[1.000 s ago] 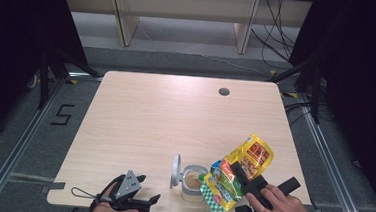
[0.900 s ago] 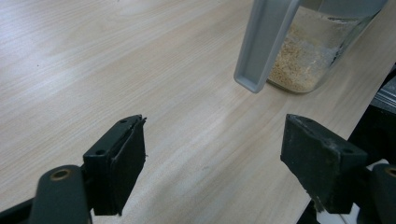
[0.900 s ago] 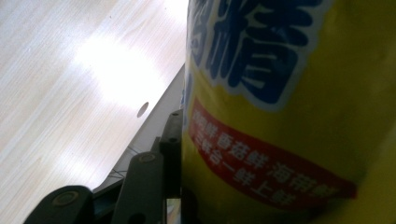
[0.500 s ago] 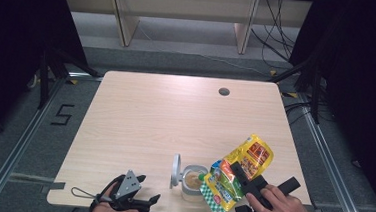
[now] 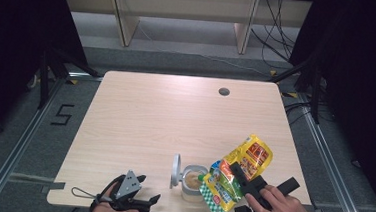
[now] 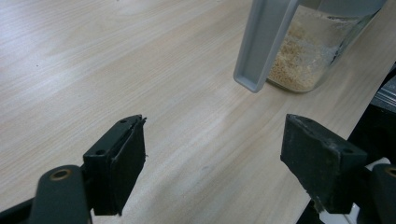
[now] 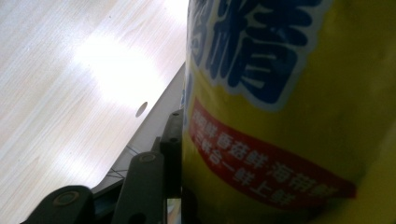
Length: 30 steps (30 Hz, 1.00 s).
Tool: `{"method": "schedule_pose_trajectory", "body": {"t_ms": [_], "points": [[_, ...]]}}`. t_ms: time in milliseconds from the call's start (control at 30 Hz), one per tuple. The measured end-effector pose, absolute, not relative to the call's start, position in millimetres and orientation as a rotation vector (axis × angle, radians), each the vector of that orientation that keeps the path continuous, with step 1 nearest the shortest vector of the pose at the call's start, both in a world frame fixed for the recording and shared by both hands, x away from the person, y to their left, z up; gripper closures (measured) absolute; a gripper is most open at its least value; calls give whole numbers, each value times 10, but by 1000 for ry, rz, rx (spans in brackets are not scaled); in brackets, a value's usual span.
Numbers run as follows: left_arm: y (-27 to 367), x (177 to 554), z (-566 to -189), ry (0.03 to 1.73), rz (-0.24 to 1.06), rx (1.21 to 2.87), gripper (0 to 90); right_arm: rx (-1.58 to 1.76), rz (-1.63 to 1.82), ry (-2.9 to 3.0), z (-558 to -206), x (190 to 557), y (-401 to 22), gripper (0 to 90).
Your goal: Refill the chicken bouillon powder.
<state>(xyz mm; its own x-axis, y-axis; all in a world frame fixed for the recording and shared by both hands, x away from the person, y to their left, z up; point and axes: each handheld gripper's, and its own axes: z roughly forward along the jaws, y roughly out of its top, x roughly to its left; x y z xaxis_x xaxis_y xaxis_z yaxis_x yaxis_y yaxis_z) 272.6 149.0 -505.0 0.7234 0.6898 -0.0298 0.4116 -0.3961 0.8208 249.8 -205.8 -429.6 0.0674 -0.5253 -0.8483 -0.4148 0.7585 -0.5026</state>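
Jaws of the right gripper (image 5: 234,185) clamp a yellow printed plastic pouch (image 5: 239,172) tilted over a clear glass jar (image 5: 192,182); left gripper (image 6: 212,161) jaws gape empty.

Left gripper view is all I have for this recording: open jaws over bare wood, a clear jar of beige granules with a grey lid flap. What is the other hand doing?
Observer: The right gripper is shut on a yellow pouch, tilted with its lower end over the jar.
Operator: Is the grip firm?
Observer: In the right gripper view a jaw presses flat against the pouch's printed face.
Operator: Where does the jar stand?
Observer: Near the table's front edge, right of the left gripper, with its lid flipped up on the left side.
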Motion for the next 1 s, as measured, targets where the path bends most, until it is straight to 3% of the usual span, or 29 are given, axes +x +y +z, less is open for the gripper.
{"method": "schedule_pose_trajectory", "body": {"t_ms": [1000], "points": [[1497, 2731, -5048, 826, 403, 2050, 213, -797, -97, 1541, -4300, 2499, -2053, 628]]}}
